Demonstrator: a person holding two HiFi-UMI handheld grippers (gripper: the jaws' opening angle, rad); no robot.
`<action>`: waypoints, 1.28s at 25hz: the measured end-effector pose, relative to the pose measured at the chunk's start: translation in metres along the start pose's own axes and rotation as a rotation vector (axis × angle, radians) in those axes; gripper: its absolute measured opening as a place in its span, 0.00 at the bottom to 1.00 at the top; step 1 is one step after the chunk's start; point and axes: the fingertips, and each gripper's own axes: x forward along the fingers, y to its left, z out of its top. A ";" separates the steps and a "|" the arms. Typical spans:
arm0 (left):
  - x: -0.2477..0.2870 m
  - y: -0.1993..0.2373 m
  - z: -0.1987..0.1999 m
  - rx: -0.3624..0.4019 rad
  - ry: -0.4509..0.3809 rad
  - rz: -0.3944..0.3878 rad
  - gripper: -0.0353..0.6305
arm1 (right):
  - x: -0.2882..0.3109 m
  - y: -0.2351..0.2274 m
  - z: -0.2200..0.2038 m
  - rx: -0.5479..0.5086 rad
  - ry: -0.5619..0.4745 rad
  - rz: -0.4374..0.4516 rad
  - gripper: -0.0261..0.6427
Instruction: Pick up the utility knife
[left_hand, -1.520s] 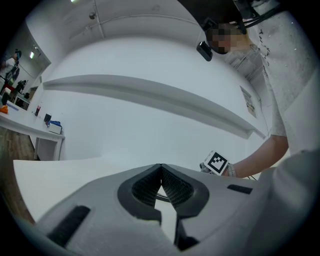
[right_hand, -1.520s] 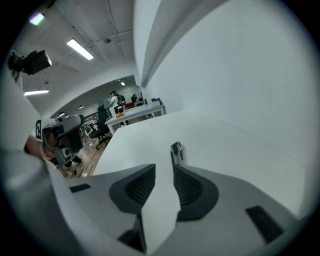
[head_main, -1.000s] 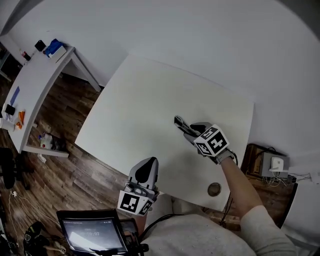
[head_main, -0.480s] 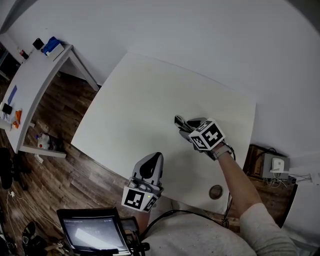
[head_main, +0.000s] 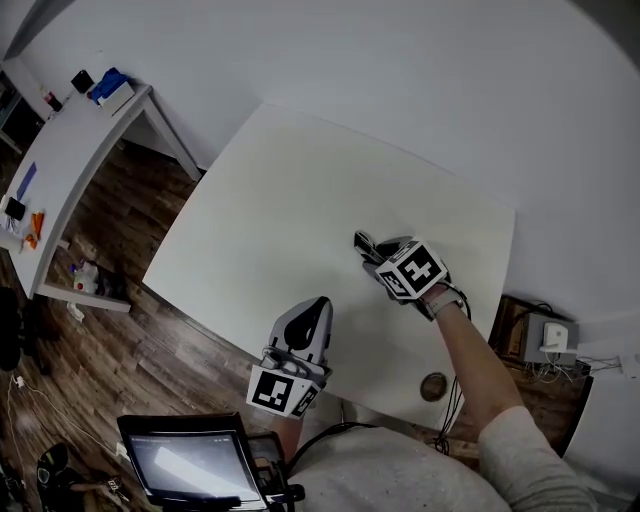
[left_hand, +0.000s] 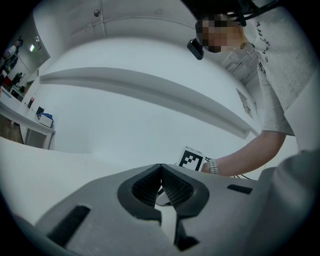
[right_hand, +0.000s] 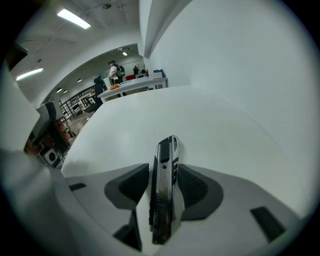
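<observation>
White table (head_main: 280, 200) fills the centre of the head view, set against a white wall (head_main: 400, 70) on a wood floor (head_main: 120, 340). At far left a side table (head_main: 70, 150) carries small items (head_main: 105, 88) that cannot be identified. A screen (head_main: 185, 465) sits at lower left, close to the person's body.

Left gripper (head_main: 318, 303): positioned at the near table edge, pointing out over the tabletop. In the left gripper view its jaws are together. The ribbed pads (left_hand: 175, 187) meet at the tips and nothing is between them. Beyond the tips, that view shows the marker cube (left_hand: 191, 159) of the other gripper and the person's forearm (left_hand: 250, 152).

Knife (head_main: 362, 243): located on the table, right of centre and well apart from the left gripper. Its far end projects past the right gripper (head_main: 374, 256) toward the table centre.

Right gripper: tilted steeply down at the table. In the right gripper view the knife (right_hand: 164, 192) lies lengthwise between the jaws, pointing away from the camera. The jaws have just been opening and now stand apart. The pads (right_hand: 135, 182) sit just beside the knife body on either side and do not clamp it.

A round hole (head_main: 433, 386) is in the table near its right front corner. A box (head_main: 545, 335) stands on the floor past the right table edge.
</observation>
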 end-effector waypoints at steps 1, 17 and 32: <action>-0.001 0.000 0.000 -0.002 -0.003 0.000 0.06 | 0.000 0.000 0.000 -0.010 0.007 -0.005 0.31; -0.008 0.004 -0.005 -0.009 -0.020 0.023 0.06 | 0.001 0.000 -0.002 -0.044 0.019 0.004 0.25; -0.015 0.010 -0.003 -0.019 0.001 0.027 0.06 | -0.003 0.009 -0.002 -0.021 0.020 0.016 0.25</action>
